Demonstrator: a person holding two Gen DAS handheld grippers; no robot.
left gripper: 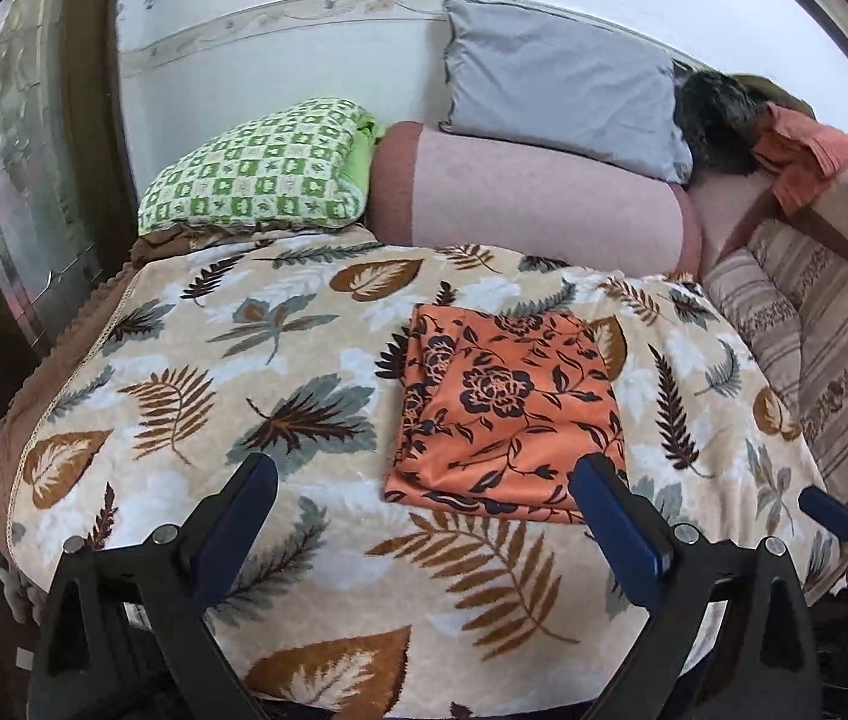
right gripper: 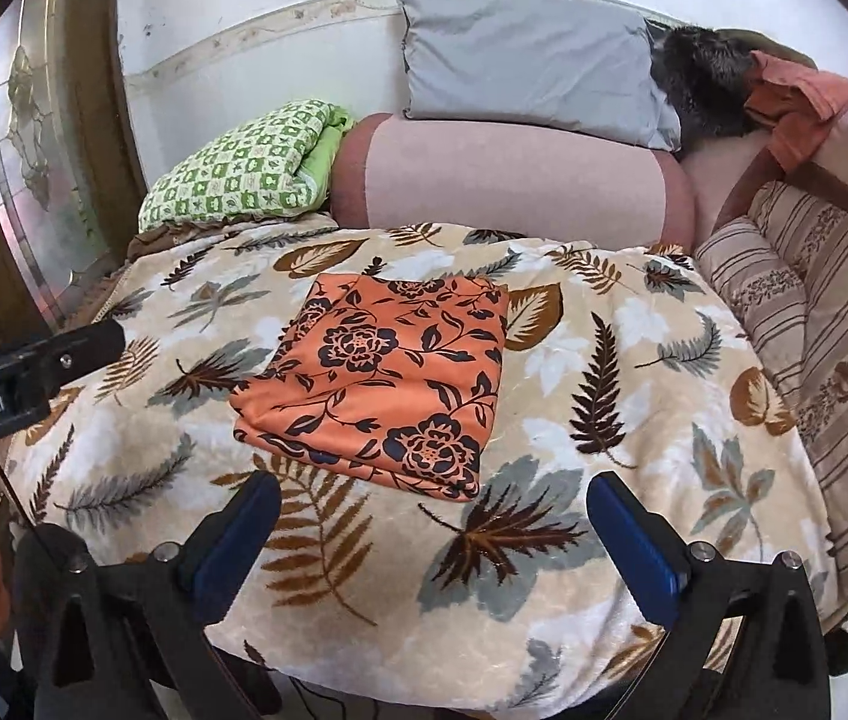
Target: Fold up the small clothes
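An orange cloth with dark flower print (left gripper: 505, 408) (right gripper: 388, 372) lies folded into a flat rectangle on the leaf-patterned blanket (left gripper: 214, 372) (right gripper: 604, 372). My left gripper (left gripper: 424, 474) hovers above the blanket's near edge, open, nothing between its blue pads; the folded cloth lies just ahead, by the right finger (left gripper: 616, 510). My right gripper (right gripper: 433, 495) is open too and holds nothing, with the cloth's near edge ahead of it. The left gripper's body (right gripper: 22, 378) shows at the left edge of the right wrist view, and a tip of the right gripper (left gripper: 832, 513) at the right of the left wrist view.
Behind the blanket lie a green checked pillow (left gripper: 256, 171), a pink bolster (left gripper: 532, 198) and a grey pillow (left gripper: 562, 84) against the white wall. A striped sofa cushion (right gripper: 832, 312) with heaped clothes (right gripper: 796, 96) borders the right. A door with glass (right gripper: 46, 150) stands left.
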